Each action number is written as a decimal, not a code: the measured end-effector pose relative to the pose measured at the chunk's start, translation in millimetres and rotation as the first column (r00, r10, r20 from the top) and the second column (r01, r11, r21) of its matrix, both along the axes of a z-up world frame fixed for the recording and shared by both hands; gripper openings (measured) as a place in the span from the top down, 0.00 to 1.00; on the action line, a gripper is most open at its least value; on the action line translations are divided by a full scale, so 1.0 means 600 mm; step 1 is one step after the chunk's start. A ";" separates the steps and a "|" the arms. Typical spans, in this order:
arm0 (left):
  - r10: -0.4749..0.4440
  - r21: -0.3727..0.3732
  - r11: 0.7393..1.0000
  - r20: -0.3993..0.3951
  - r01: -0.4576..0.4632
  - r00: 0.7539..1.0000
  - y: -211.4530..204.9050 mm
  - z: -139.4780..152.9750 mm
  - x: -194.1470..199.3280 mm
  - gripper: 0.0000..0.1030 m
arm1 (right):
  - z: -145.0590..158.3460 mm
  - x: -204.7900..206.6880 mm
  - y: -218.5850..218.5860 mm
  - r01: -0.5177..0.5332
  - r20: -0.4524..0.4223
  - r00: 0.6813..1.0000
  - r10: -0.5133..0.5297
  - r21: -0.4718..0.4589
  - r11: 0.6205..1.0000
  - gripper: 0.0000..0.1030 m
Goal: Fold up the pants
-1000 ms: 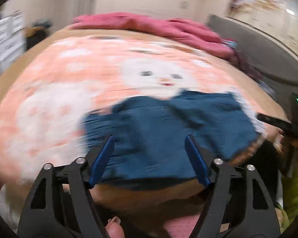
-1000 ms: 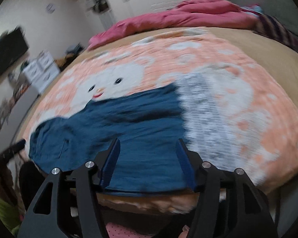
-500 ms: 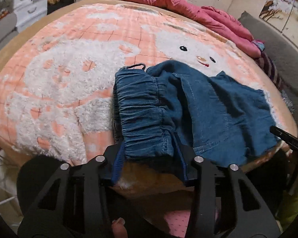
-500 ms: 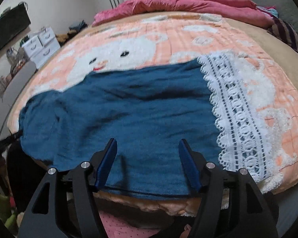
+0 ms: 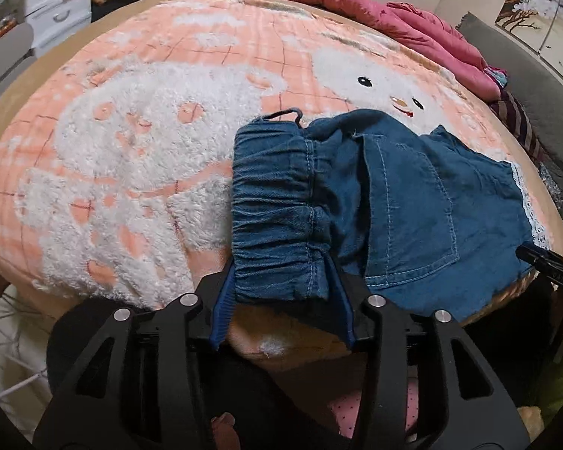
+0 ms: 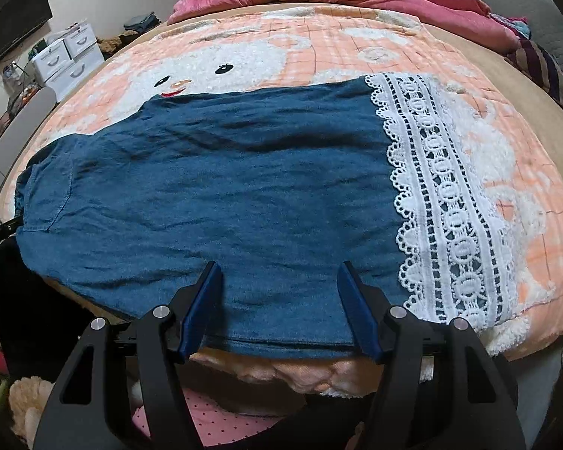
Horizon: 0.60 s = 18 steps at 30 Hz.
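Blue denim pants (image 5: 405,195) with a gathered elastic waistband (image 5: 274,210) and white lace hem (image 6: 443,202) lie flat near the front edge of the bed. In the left wrist view my left gripper (image 5: 281,262) is open, its blue pads either side of the waistband's near corner. In the right wrist view my right gripper (image 6: 281,273) is open over the near edge of the pant leg (image 6: 225,195), just left of the lace. Neither gripper holds cloth.
The pants rest on a fluffy orange and white bear-pattern blanket (image 5: 139,142). A pink duvet (image 5: 356,3) is bunched at the far end. White drawers (image 5: 56,3) stand at the far left. A plush toy (image 6: 22,401) lies below the bed edge.
Both grippers have moved in close to the pants. The left one swung to the waistband end and narrowed around it. The right one came nearer the leg edge, still open.
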<state>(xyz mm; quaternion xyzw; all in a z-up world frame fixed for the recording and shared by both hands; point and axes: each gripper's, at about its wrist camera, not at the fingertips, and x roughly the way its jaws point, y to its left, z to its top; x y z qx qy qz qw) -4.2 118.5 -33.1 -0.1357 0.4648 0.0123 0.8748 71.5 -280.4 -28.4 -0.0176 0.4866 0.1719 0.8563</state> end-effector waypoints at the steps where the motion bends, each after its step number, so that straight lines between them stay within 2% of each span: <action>1: 0.008 -0.009 1.000 0.001 -0.008 1.000 0.005 0.001 0.000 0.58 | 0.000 0.000 -0.001 0.000 -0.001 1.000 0.000 0.004 1.000 0.38; 5: 0.036 0.004 0.999 0.047 -0.036 0.998 0.021 0.033 -0.020 0.45 | 0.012 -0.009 -0.015 0.002 0.004 1.000 -0.003 0.082 0.997 0.27; 9: 0.065 0.063 0.995 0.133 -0.074 0.989 0.032 0.094 -0.041 0.35 | 0.038 -0.019 -0.046 0.041 0.049 0.998 -0.047 0.126 0.991 0.26; 11: 0.066 0.069 0.995 0.170 -0.079 0.983 0.031 0.120 -0.041 0.33 | 0.054 -0.014 -0.070 0.081 0.068 0.993 -0.094 0.168 0.982 0.25; 14: 0.014 0.059 0.998 0.226 -0.029 0.974 0.004 0.156 -0.013 0.30 | 0.070 0.003 -0.096 0.124 0.089 0.986 -0.143 0.193 0.973 0.24; 18: -0.078 0.009 0.997 0.239 0.078 0.968 -0.057 0.168 0.060 0.29 | 0.084 0.048 -0.134 0.176 0.082 0.977 -0.198 0.220 0.960 0.24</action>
